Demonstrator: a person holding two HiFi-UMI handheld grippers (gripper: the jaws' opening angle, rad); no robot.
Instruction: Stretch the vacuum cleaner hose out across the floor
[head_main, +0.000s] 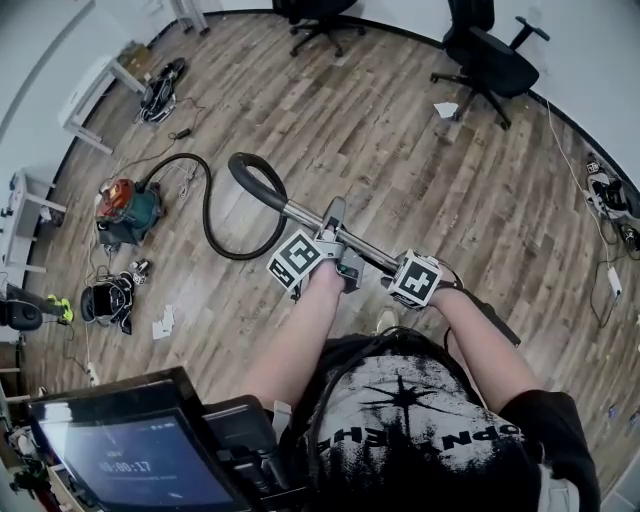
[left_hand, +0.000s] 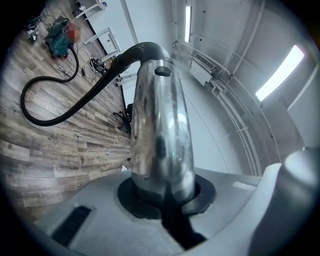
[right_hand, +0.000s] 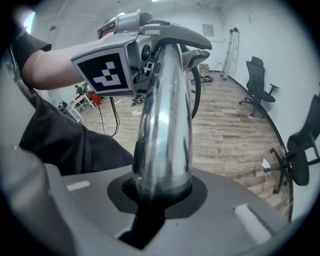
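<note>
In the head view the chrome vacuum wand (head_main: 302, 213) runs slantwise in front of me, held off the wooden floor. Its curved black handle (head_main: 255, 180) leads into the black hose (head_main: 212, 225), which loops back to the teal and red vacuum cleaner (head_main: 125, 207) at the left. My left gripper (head_main: 335, 240) is shut on the wand's upper part (left_hand: 160, 130). My right gripper (head_main: 400, 272) is shut on the wand lower down (right_hand: 165, 135). The left gripper view shows the hose (left_hand: 45, 117) curving over the floor to the vacuum cleaner (left_hand: 59, 42). The wand's lower end is partly hidden by my right arm.
Black office chairs (head_main: 490, 60) (head_main: 318, 20) stand at the far side. White tables (head_main: 95, 95) and tangled cables (head_main: 160, 85) line the left wall. More cables and a power strip (head_main: 605, 190) lie at the right. A screen (head_main: 130, 460) sits at my lower left.
</note>
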